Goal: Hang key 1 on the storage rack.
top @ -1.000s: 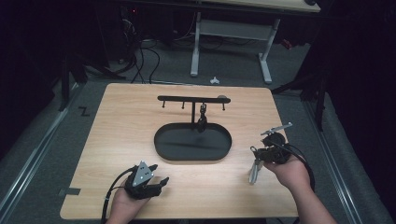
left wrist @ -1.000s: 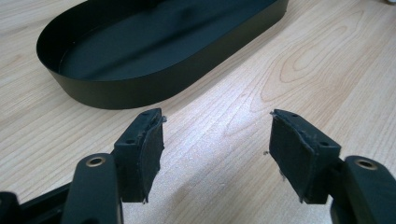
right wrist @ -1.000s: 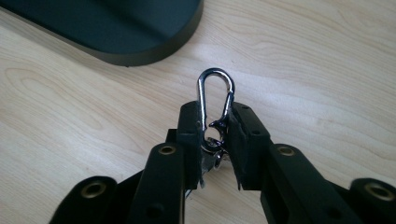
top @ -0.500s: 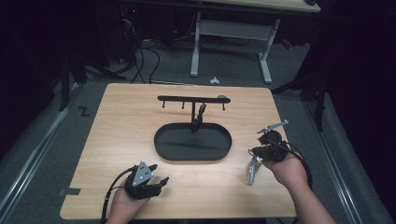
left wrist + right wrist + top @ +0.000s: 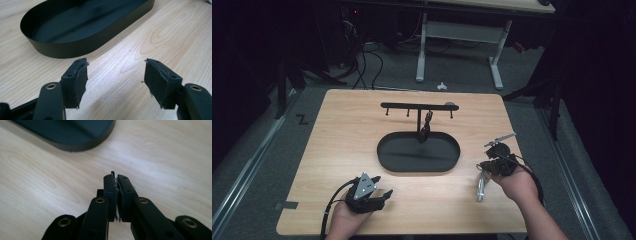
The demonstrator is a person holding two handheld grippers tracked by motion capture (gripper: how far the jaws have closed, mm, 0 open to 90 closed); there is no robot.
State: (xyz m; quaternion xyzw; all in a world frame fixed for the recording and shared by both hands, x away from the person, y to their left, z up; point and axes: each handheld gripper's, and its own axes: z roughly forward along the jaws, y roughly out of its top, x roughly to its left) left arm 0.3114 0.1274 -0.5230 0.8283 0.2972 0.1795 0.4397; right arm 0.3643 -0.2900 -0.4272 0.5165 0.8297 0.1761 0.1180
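— What changed?

— Only small things: the dark piece on the rack swung left half a second ago and now hangs straight again, and my right hand has slid a little toward me. My left hand hasn't shifted.

— Go across for me.

— My left tongs rest low at the near edge of the surface, spread wide with nothing between them, aimed at the near wall of the tray. The tray is bare as far as I can see. Behind it is the rack, with the dark piece on a hook just right of the post. My right tongs are pinched together and I can make out nothing in them. A silvery piece lies on the surface just beside that hand.

— So where are you?

— I'd say between hangings: one piece is up and the right hand is back off the rack. Next is probably the silvery piece. That calls for opening the right tongs, turning down onto it, gripping near one end, then lifting to a free hook. It lies flat, so it may slide.
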